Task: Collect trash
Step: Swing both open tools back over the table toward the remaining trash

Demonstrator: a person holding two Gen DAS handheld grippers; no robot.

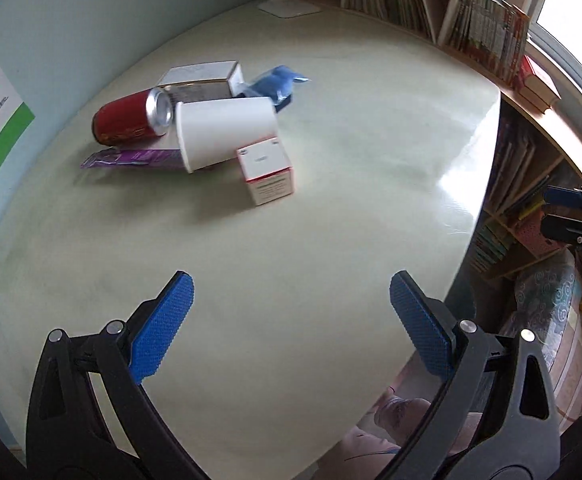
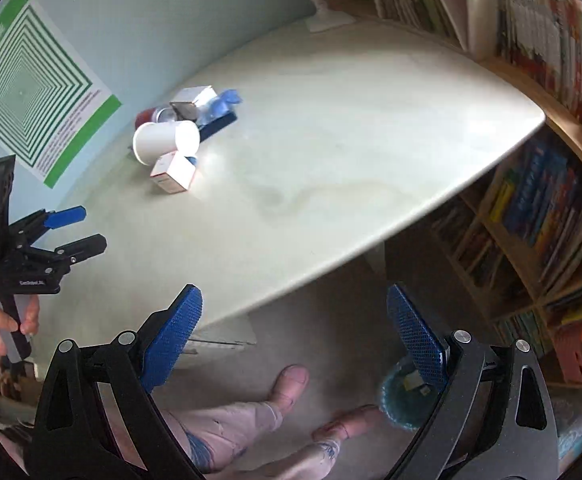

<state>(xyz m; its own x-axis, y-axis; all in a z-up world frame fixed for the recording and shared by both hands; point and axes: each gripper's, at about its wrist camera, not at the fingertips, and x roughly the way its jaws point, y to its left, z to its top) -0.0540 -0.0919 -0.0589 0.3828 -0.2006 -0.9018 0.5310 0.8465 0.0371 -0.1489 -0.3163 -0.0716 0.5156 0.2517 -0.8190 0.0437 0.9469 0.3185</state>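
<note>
A pile of trash lies on the pale table [image 1: 331,160]: a red can [image 1: 129,118] on its side, a white paper cup [image 1: 225,132] on its side, a small white and red box [image 1: 269,172], a silver box [image 1: 203,78], a blue wrapper [image 1: 277,82] and a purple wrapper [image 1: 131,158]. My left gripper [image 1: 291,320] is open and empty, hovering over the near table, well short of the pile. My right gripper [image 2: 295,328] is open and empty, off the table's edge above the floor. A blue bin [image 2: 401,398] stands on the floor below it. The pile also shows in the right wrist view, with its cup [image 2: 165,140].
Bookshelves [image 1: 491,36] line the far and right sides. A green poster [image 2: 35,96] hangs on the left wall. A white lamp base [image 1: 289,6] stands at the table's far end. The person's legs and feet [image 2: 287,384] are below the table edge.
</note>
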